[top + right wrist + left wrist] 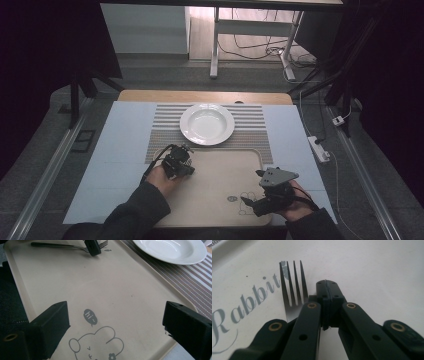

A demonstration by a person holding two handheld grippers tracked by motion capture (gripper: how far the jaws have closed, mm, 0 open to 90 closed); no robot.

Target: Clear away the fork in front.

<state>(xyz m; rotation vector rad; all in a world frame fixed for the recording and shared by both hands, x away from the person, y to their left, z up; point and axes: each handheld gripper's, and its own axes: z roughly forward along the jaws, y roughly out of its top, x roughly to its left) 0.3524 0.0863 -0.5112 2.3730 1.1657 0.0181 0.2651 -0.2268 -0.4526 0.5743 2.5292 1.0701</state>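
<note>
A dark metal fork (293, 287) lies on the beige tray (372, 270), tines over the printed word "Rabbit". My left gripper (326, 287) is shut, its jaws pressed together just right of the tines, and the fork's neck runs under the left jaw. From the right gripper view, the fork (57, 245) lies at the tray's far corner with the left gripper (93, 248) down on its neck. My right gripper (115, 315) is open and holds nothing, over the tray (112, 285) above a cartoon print. In the high view the left gripper (186, 159) is at the tray's (220, 185) upper left and the right gripper (252, 197) at its lower right.
A white deep plate (207, 123) (170, 250) rests on a striped placemat (250, 117) (190, 277) just beyond the tray. A pale blue cover (120, 145) spreads over the table. A power strip (319, 148) lies off the table's right edge.
</note>
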